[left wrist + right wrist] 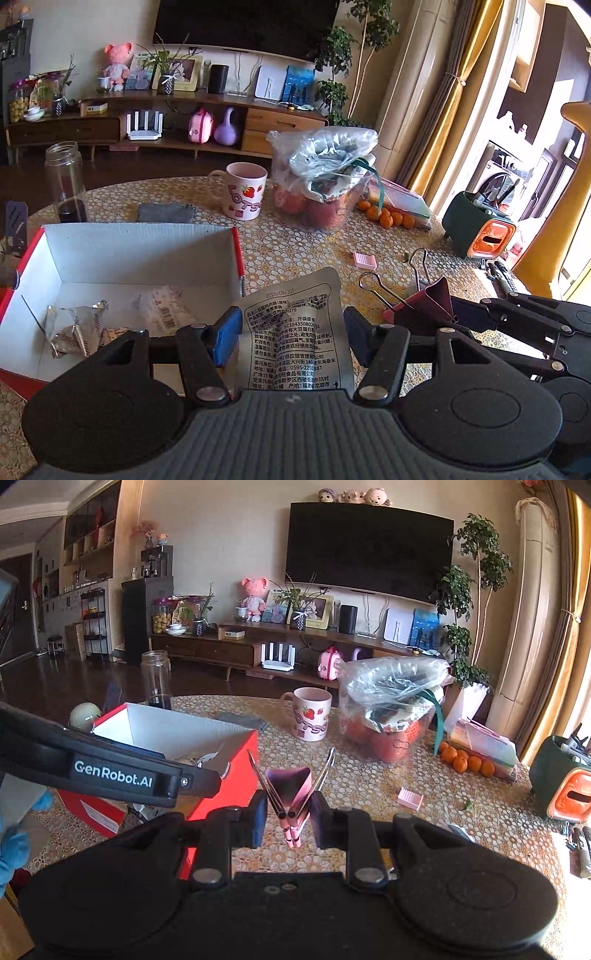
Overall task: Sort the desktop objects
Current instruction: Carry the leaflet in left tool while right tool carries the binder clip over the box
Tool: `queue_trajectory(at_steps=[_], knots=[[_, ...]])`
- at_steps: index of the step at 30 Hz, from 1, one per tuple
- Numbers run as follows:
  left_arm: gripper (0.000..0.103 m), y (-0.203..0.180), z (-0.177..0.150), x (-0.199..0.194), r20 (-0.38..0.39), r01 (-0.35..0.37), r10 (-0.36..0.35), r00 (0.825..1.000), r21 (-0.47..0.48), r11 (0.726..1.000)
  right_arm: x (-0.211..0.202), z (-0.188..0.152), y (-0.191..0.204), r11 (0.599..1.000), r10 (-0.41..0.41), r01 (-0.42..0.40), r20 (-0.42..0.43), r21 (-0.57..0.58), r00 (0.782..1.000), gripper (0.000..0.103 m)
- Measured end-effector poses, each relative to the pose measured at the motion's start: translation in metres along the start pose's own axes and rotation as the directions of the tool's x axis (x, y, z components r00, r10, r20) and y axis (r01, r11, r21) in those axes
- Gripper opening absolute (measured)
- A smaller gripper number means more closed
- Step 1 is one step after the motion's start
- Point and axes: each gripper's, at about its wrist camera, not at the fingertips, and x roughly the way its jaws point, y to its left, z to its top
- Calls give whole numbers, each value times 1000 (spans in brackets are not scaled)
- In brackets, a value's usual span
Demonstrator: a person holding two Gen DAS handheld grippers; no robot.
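Left wrist view shows our left gripper (291,334) spread wide around the upright wrapper (295,332), the box (236,251) lying just left, while our right gripper (288,819) clamps the binder clip (290,794).

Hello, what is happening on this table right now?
A person is sorting table clutter with two handheld grippers. The left gripper has a silver food packet between its fingers, beside the open red-and-white box, which already holds some wrappers. The right gripper has a pink binder clip between its fingers, lifted over the table. A pink eraser and pens lie unsorted.
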Motion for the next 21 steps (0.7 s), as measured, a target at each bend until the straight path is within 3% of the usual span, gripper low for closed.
queue_trajectory(at_steps=[10,21], knots=[[60,53,5,-17,22,-65,66,998,-28,997,23,24,48,996,62,-62,4,-58,998,24],[59,114,14,-8,-11,-135,135,991,-49,990,63,34,80,990,106,-110,-45,-83,993,24]])
